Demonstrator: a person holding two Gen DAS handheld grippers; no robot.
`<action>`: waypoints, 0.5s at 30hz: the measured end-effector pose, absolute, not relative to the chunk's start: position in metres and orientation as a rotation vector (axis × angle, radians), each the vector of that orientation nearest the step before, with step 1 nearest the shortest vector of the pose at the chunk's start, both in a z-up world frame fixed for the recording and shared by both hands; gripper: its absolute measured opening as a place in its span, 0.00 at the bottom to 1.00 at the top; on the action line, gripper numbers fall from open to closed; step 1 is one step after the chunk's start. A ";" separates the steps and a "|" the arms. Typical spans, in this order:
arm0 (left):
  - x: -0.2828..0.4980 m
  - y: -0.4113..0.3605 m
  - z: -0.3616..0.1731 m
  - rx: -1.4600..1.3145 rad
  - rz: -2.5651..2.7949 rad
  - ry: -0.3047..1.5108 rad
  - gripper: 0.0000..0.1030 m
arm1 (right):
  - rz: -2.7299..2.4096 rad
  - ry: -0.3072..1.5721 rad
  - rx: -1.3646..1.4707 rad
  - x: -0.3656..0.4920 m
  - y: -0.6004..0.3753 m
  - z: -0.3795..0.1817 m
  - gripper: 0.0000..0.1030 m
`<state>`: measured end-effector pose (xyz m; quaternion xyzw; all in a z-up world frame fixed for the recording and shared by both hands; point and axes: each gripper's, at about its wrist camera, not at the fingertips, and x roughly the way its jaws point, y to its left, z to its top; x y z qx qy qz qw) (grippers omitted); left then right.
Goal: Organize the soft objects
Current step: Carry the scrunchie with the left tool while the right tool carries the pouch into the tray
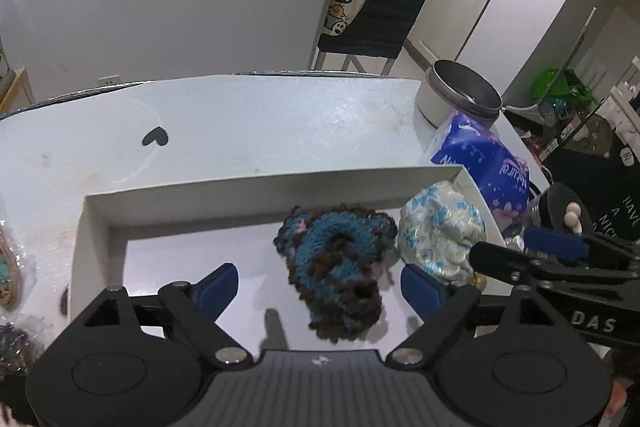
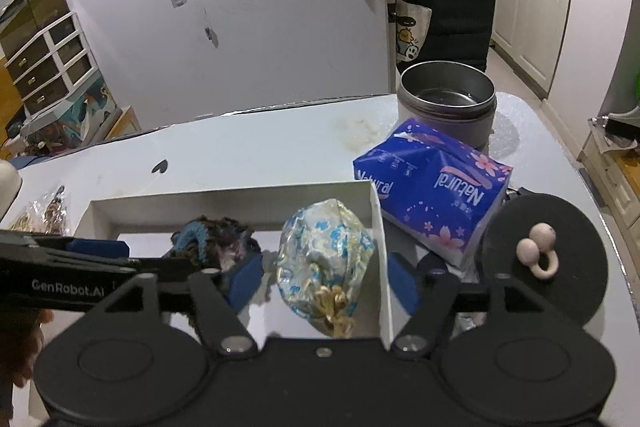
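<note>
A white shallow box (image 1: 240,195) (image 2: 224,201) lies on the table. Inside lie a blue-and-brown knitted piece (image 1: 336,267) (image 2: 212,239) and a white-and-blue patterned drawstring pouch (image 1: 440,231) (image 2: 324,259). My left gripper (image 1: 320,287) is open, its blue pads on either side of the knitted piece, not touching it. My right gripper (image 2: 326,281) is open around the pouch; its right finger (image 2: 402,283) is outside the box's right wall. The right gripper also shows in the left wrist view (image 1: 560,255).
A blue tissue pack (image 2: 436,187) (image 1: 484,159) lies right of the box. Behind it stands a metal pot (image 2: 446,99) (image 1: 460,99). A black disc with a pale ring (image 2: 544,255) lies at the right. Plastic-wrapped items (image 2: 44,211) lie at the left. A dark chair (image 1: 376,7) stands beyond the table.
</note>
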<state>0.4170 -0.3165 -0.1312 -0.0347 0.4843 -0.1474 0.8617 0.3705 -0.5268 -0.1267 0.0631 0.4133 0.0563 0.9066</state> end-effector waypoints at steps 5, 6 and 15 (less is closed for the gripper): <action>0.401 -0.311 -0.124 -0.060 -0.300 1.003 0.89 | 0.092 0.837 0.125 0.354 -0.530 -0.119 0.79; 0.398 -0.310 -0.122 -0.058 -0.297 1.000 0.89 | 0.085 0.830 0.130 0.351 -0.531 -0.116 0.81; 0.359 -0.297 -0.094 -0.033 -0.263 0.930 1.00 | 0.030 0.765 0.109 0.315 -0.539 -0.094 0.99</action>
